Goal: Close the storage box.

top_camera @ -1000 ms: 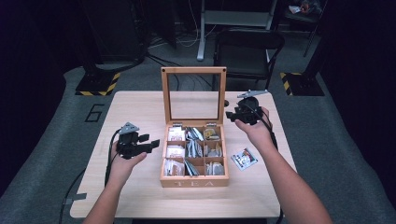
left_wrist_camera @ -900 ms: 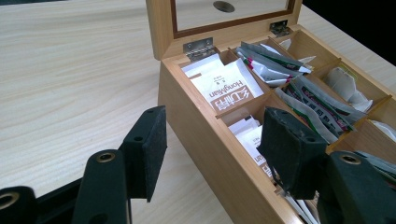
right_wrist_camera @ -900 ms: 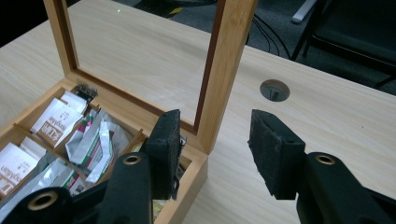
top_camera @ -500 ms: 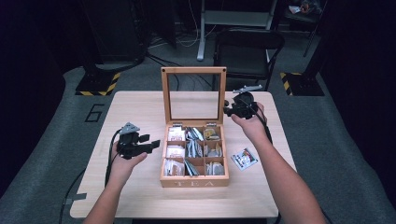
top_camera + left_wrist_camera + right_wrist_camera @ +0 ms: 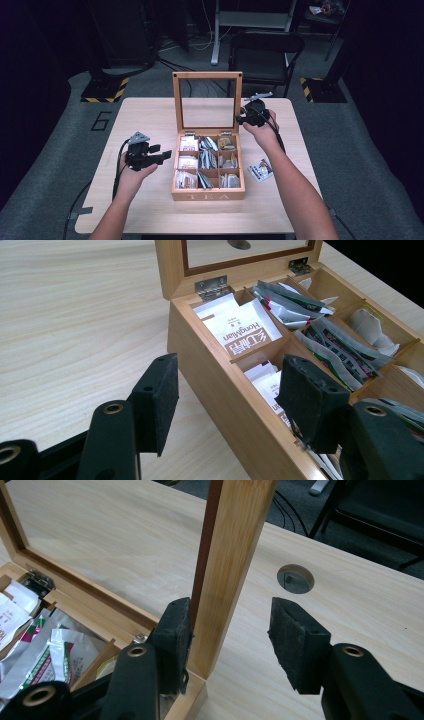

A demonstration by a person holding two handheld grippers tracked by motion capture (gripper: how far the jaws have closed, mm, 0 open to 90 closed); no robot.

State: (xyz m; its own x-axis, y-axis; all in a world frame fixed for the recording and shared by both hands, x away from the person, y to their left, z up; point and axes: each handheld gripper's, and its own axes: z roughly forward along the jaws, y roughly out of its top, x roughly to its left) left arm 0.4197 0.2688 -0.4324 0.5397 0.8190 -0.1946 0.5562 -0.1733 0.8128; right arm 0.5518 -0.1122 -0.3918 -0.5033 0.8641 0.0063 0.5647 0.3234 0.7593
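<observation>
At lid's (image 5: 227, 570) right post: right gripper (image 5: 230, 640) fingers released, astride its upright edge | left gripper (image 5: 225, 405) released, left of box (image 5: 225, 390), farther from lid.

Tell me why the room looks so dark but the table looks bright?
High view: light falls on the pale wooden table, while the floor and room behind sink into near black. Left gripper view: the open wooden tea box is evenly lit, and the near black tongs look soft. Right gripper view: the upright wooden lid frame is sharp; the far edge fades dark.
</observation>
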